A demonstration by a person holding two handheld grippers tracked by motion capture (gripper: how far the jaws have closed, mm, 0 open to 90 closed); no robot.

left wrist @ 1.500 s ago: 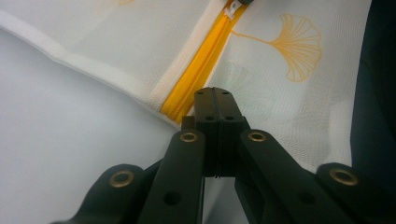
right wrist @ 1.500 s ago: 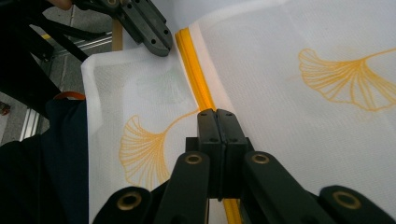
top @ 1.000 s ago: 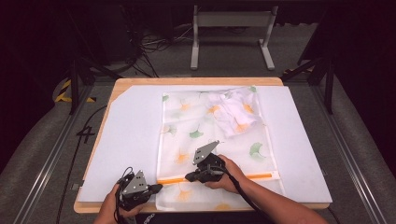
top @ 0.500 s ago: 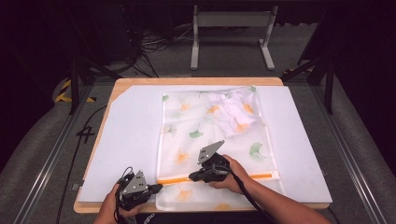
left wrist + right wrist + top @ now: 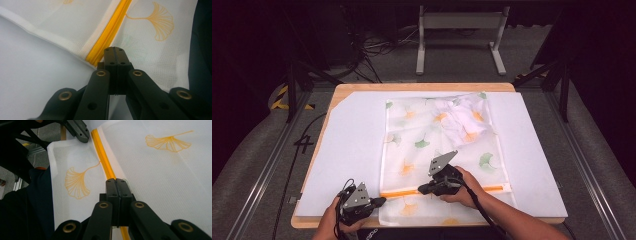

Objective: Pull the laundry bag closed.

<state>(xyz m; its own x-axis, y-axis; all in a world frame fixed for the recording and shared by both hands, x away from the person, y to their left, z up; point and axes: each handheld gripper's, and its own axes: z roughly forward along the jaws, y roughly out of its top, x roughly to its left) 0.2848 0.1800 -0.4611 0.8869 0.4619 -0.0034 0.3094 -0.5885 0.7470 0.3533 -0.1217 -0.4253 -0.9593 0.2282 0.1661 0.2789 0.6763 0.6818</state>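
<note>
Bench: wooden top, covered by a white sheet; the work lies on the sheet.
Mesh bag: white, see-through, printed with green and orange ginkgo leaves; spread flat from the near edge of the bench toward the far edge; its near flap hangs just over the bench edge.
Contents: a crumpled white garment inside the bag at its far right corner.
Zip: orange-yellow, running across the bag close to its near edge; in the left claw view it runs away from the claw tip.
Left claw: jaws fully together; tip set on the bag's left end, at the start of the zip; whether fabric is pinched between the jaws cannot be told; also seen at the top of the right claw view.
Right claw: jaws fully together; tip resting on the zip line partway along; whether it grips the slider cannot be told.
Hands: left hand at the near left bench edge; right hand over the bag.
</note>
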